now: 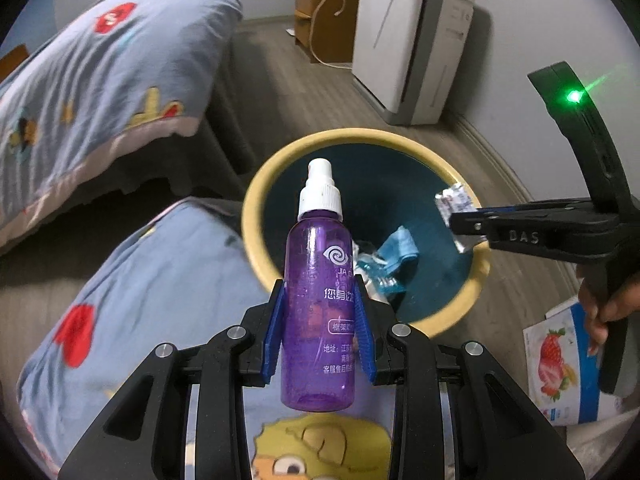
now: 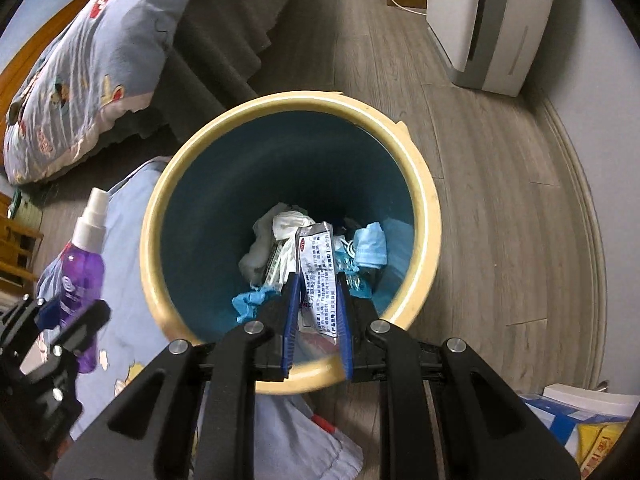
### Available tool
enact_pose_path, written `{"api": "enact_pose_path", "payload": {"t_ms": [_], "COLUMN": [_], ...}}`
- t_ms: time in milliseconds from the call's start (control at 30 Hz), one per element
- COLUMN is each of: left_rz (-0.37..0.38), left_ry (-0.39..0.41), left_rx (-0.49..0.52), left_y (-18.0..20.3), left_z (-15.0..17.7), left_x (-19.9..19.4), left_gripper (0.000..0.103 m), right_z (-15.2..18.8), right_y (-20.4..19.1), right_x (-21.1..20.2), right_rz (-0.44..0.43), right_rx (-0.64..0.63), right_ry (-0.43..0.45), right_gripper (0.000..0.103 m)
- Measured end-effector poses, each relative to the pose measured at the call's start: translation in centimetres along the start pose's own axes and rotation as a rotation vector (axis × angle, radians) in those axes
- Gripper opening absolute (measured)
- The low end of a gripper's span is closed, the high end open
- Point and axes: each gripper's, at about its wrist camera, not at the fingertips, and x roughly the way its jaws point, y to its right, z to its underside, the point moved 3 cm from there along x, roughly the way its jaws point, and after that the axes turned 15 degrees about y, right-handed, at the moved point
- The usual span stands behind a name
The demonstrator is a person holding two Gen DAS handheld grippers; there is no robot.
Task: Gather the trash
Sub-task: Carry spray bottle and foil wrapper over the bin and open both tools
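Note:
My left gripper point(image 1: 320, 292) is shut on a purple spray bottle point(image 1: 318, 304) with a white nozzle, held upright just in front of the trash bin point(image 1: 256, 200). The bin has a yellow rim and a dark blue inside. My right gripper point(image 2: 316, 284) is shut on a silver printed wrapper point(image 2: 316, 276) and holds it over the open bin point(image 2: 424, 184). In the left wrist view the right gripper point(image 1: 460, 220) reaches in from the right with the wrapper point(image 1: 454, 202) above the bin's far side. The bottle also shows in the right wrist view point(image 2: 82, 268).
The bin holds tissues point(image 2: 276, 236), a blue mask point(image 2: 370, 250) and other scraps. A blue patterned quilt point(image 1: 100, 80) lies left on the wooden floor. A white air purifier point(image 1: 412, 36) stands at the back. A strawberry package point(image 1: 560, 364) lies at the right.

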Motion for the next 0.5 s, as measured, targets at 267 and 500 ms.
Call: {"api": "enact_pose_path", "payload": {"t_ms": [267,500], "left_rz": [0.060,0.053], "left_ry": [-0.037,-0.085], "left_rx": [0.024,0.069], "left_y": [1.1,1.4], "left_z": [-1.4,-0.3], "left_x": [5.3,9.8], "left_gripper": [0.033,0.033], "right_z": [-0.3,-0.1], "right_y": [2.0,2.0], "right_x": [3.1,5.6], "right_rz": [0.009,0.006], "right_rx": [0.106,0.088], "right_ry": [-0.034,-0.069], "right_gripper": [0.017,0.017]}}
